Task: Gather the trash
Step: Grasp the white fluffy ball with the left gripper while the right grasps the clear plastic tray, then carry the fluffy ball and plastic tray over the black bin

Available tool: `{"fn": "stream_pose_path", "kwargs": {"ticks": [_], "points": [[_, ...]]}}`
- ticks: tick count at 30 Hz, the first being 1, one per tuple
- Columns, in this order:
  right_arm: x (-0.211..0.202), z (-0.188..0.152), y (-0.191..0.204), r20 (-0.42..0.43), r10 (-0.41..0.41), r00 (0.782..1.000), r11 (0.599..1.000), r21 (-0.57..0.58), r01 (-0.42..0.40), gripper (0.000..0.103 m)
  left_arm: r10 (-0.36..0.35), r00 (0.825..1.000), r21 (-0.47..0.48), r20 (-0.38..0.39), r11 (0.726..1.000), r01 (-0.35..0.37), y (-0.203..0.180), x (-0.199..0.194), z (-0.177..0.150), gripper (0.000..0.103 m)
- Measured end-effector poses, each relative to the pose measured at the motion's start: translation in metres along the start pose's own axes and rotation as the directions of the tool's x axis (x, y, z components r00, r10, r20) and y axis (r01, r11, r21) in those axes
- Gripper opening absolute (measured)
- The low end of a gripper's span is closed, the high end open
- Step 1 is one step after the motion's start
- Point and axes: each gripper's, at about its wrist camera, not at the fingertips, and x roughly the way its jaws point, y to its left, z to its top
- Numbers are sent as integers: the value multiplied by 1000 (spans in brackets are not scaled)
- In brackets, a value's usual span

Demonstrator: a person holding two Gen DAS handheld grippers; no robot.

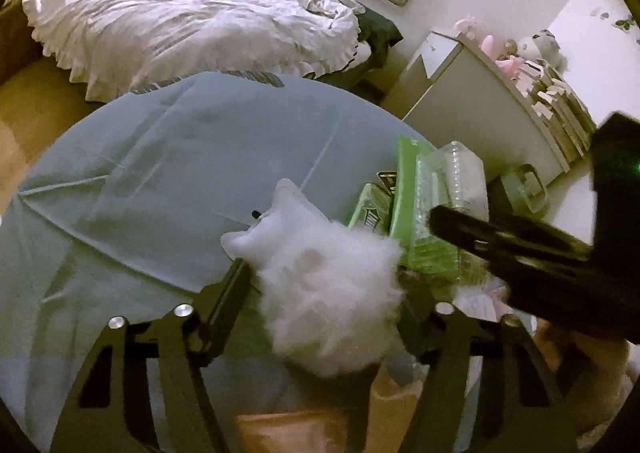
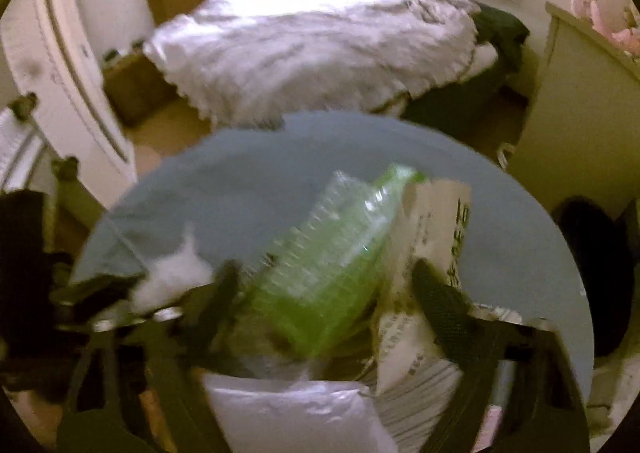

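My left gripper [image 1: 326, 281] is shut on a white fluffy wad of stuffing [image 1: 324, 293] with a white plastic piece [image 1: 276, 225], held over a table with a blue cloth [image 1: 160, 173]. My right gripper [image 2: 324, 285] has its jaws around a clear plastic bottle with a green label [image 2: 320, 265]; the view is blurred. A white printed paper package [image 2: 424, 293] leans against its right finger. In the left wrist view the bottle [image 1: 436, 205] and green packaging [image 1: 372, 205] lie to the right, with my right gripper's black finger [image 1: 500, 237] over them. The white wad shows in the right wrist view [image 2: 168, 281].
A white plastic bag [image 2: 296, 413] lies below the right gripper. A bed with a white quilt [image 1: 192, 21] stands behind the table. A white cabinet [image 1: 472, 109] with pink toys and books is at the right. A white door [image 2: 72, 73] is on the left.
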Motion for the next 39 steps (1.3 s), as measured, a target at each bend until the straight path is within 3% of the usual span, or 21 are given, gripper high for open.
{"fn": "stream_pose_path", "kwargs": {"ticks": [1,2,3,8,12,15,19,22,27,32,39], "points": [[3,-5,-2,-3,-5,1000,1000,2,5,59,-5,1000,7,5,1000,5,-1,1,1,52],[3,-7,-7,4,-1,1000,1000,4,1,58,-14,1000,10,7,1000,14,-1,0,1,47],[2,-10,-10,8,5,1000,1000,10,-5,50,-16,1000,8,12,1000,16,0,-1,0,46],[-23,-20,-36,85,148,985,984,90,-156,44,-23,999,-8,45,1000,24,0,-7,-1,44],[-60,-27,-54,189,277,942,948,109,-300,44,-28,995,2,96,1000,28,-7,-23,1,43],[-88,-31,-65,274,352,895,918,83,-387,44,-37,990,12,137,999,36,-16,-37,6,43],[-123,-35,-85,389,393,833,897,39,-441,44,-69,978,47,198,997,61,-41,-57,18,43],[-146,-40,-116,479,349,805,909,35,-415,44,-98,970,85,223,993,81,-64,-62,28,43],[-164,-54,-186,577,219,787,923,138,-358,44,-164,959,163,231,978,128,-113,-50,46,43],[-171,-70,-254,610,86,787,927,241,-288,44,-234,953,245,190,952,184,-171,-20,59,43],[-158,-97,-344,603,-47,797,896,378,-233,44,-321,942,331,92,903,275,-248,39,67,44]]}}
